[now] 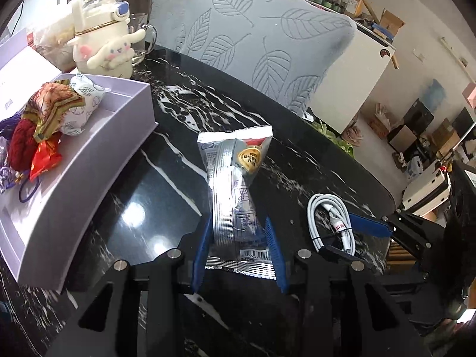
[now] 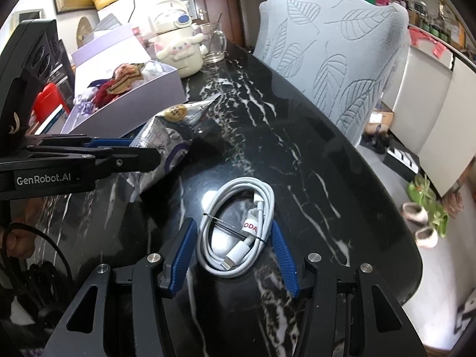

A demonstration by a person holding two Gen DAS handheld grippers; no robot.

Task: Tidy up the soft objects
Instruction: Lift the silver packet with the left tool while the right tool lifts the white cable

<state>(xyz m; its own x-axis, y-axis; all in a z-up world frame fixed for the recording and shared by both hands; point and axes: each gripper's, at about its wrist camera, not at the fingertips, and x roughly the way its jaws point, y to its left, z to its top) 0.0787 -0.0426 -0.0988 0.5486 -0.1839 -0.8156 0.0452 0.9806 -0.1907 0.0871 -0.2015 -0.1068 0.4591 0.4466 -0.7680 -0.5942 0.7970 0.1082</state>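
Observation:
A silver foil packet (image 1: 235,184) stands up off the black marble table (image 1: 148,184), pinched near its lower end by my left gripper (image 1: 238,223), whose blue pads press on both sides. The right wrist view shows this packet (image 2: 166,136) in the left gripper (image 2: 145,150) at the left. My right gripper (image 2: 233,223) closes around a coiled white cable (image 2: 264,196), pads against its sides. That cable (image 1: 315,208) and the right gripper (image 1: 337,232) lie to the right of the packet. A lavender tray (image 1: 89,172) to the left holds several cloth pouches (image 1: 50,110).
A cream cartoon-dog bottle (image 1: 101,38) and a glass mug (image 1: 145,38) stand behind the tray. A chair with a grey leaf-pattern cover (image 1: 253,35) is pushed against the table's far curved edge. Boxes and shoes sit on the floor beyond.

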